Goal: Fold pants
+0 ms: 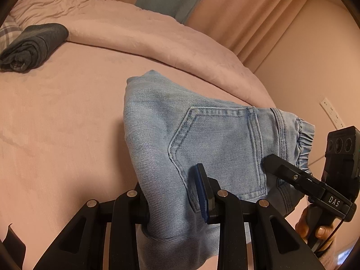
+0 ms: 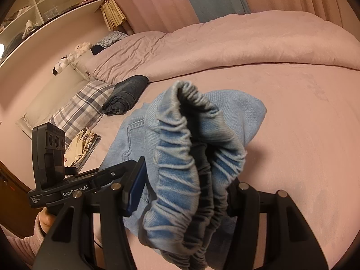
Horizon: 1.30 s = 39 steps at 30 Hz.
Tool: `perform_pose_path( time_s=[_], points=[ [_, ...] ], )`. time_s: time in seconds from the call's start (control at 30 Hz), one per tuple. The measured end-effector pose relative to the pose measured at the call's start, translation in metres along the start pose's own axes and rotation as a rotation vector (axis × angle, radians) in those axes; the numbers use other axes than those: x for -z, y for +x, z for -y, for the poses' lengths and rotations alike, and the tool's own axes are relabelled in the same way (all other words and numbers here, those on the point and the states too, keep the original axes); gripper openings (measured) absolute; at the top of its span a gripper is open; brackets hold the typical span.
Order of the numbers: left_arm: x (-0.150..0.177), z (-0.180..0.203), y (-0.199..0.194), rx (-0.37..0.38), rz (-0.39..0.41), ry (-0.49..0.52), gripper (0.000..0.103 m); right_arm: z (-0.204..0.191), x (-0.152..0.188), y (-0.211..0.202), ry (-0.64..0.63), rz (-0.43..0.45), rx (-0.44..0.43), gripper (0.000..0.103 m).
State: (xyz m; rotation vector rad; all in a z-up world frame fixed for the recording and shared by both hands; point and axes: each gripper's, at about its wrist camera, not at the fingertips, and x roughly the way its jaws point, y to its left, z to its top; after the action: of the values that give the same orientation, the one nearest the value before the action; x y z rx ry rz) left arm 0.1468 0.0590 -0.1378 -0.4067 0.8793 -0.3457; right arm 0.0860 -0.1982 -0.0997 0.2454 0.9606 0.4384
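Jeans (image 1: 202,135), light blue denim with an elastic waistband (image 2: 186,157), hang in the air just above the bed (image 1: 56,123) — already doubled into a compact bundle, back pocket (image 1: 220,148) facing the left camera. The left gripper (image 1: 177,200) is clenched on the fabric at the seat end, denim bunched between its fingers. The right gripper (image 2: 184,193) is clamped on the gathered waistband, which bulges up in front of its lens; its far finger is mostly hidden behind the cloth, so how deep that bite goes is hard to tell. In the left view the right gripper (image 1: 267,160) reaches in at the waistband edge.

My reading: the folding is well along and this is the carry-and-place step — the bundle lifted by both ends. The next move likely calls for lowering both ends together onto bare sheet, keeping the layers from slipping apart, then releasing and perhaps pressing flat.

The bed has a smooth pinkish sheet, with a rumpled duvet (image 1: 146,36) pushed to the far side. A dark folded garment (image 1: 31,47) lies near a plaid pillow (image 2: 83,108), well apart from the jeans. Curtains (image 2: 157,2) hang behind the bed; shelves (image 2: 45,2) sit upper left in the right view, with soft toys (image 2: 74,54) below them
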Motion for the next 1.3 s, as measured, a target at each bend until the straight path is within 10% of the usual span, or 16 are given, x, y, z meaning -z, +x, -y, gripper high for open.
perform_pose_path(
  time_s=[1.3],
  points=[
    [-0.009,0.003,-0.005,-0.028,0.006,0.018,0.03,0.014,-0.046,0.029,0.003,0.027,-0.008,0.057]
  ],
)
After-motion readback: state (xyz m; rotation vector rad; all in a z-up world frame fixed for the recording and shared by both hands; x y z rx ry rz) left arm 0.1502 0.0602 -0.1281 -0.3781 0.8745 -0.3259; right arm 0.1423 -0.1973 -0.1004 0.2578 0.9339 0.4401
